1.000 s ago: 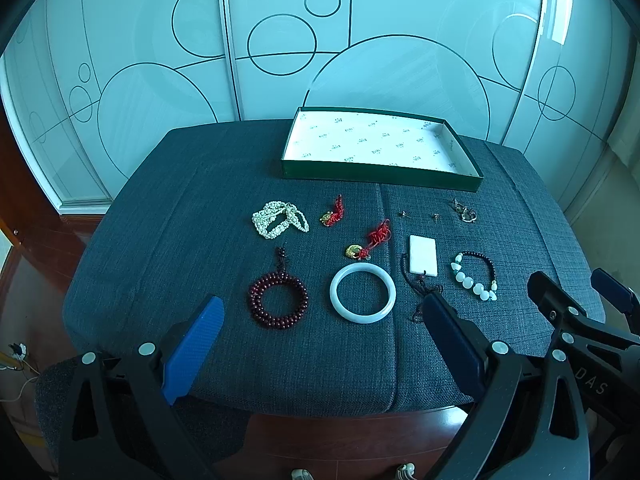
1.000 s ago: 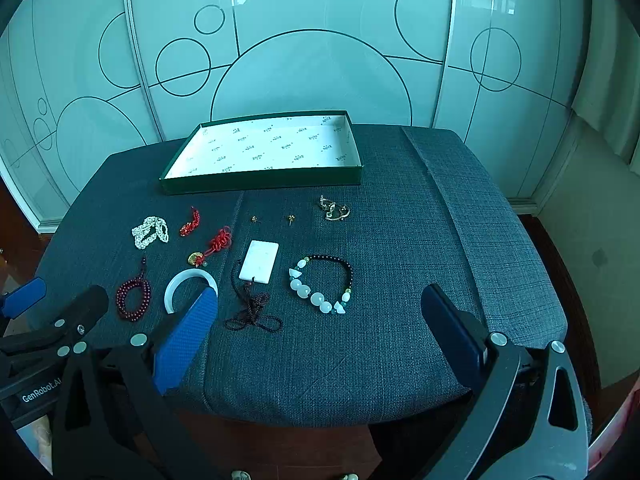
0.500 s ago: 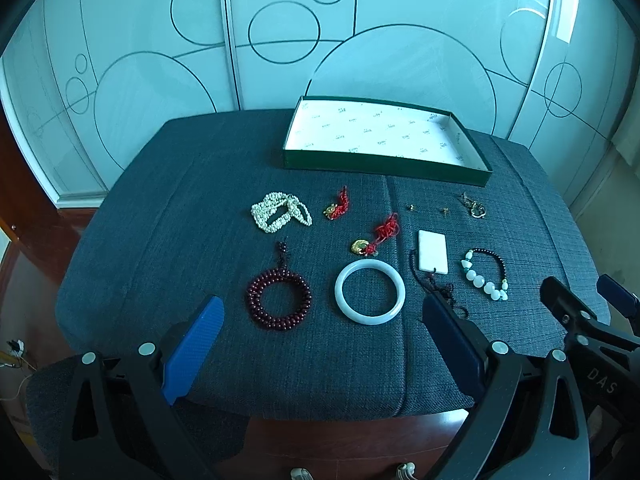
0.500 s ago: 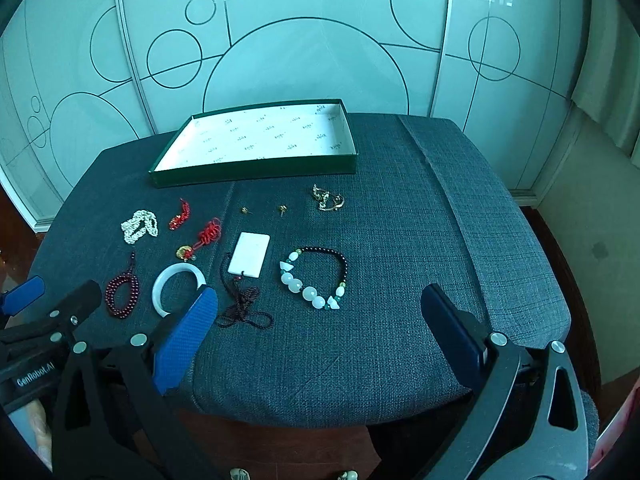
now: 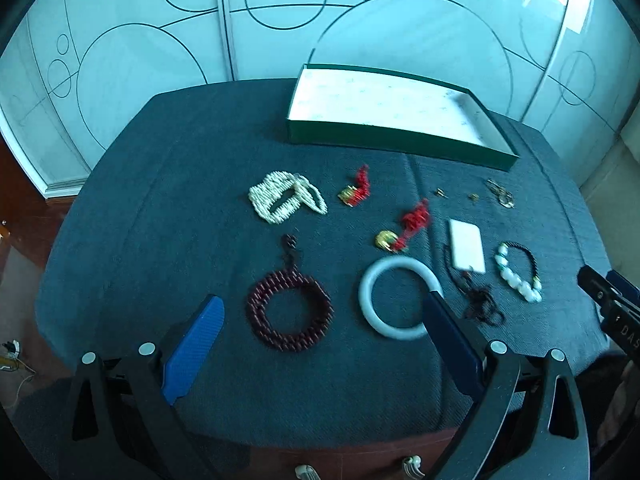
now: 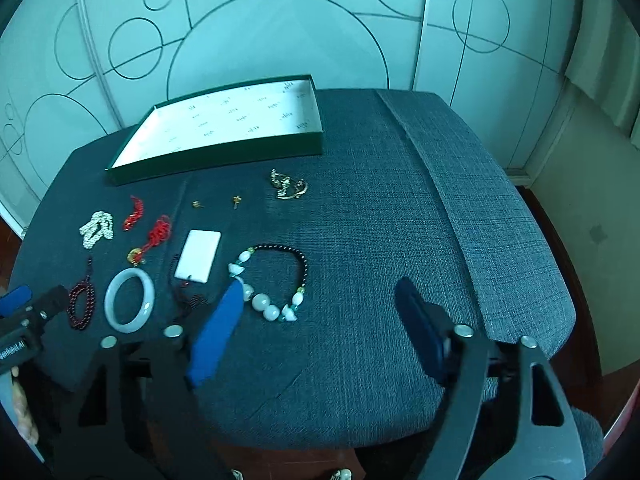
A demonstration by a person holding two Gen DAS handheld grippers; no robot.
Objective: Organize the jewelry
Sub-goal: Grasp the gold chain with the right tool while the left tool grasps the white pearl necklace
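Note:
A green box (image 5: 400, 140) with a white inside stands open and empty at the back of the dark cloth table; it also shows in the right wrist view (image 6: 224, 152). In front lie a dark red bead bracelet (image 5: 290, 316), a pale jade bangle (image 5: 396, 304), a white bead bundle (image 5: 286, 198), two red knot charms (image 5: 358, 190), a white pendant on a dark cord (image 5: 466, 250) and a stone bead bracelet (image 6: 276, 284). My left gripper (image 5: 320, 312) is open above the red beads and bangle. My right gripper (image 6: 320, 292) is open above the stone bracelet.
Two small ear studs (image 6: 216, 202) and a gold trinket (image 6: 288, 188) lie near the box. Frosted glass panels with circle patterns (image 6: 280, 40) stand behind the table. The table edge (image 6: 540, 344) drops off on the right.
Both grippers have moved forward and down toward the jewelry, which now looks larger. Both stay open. No piece of jewelry has moved.

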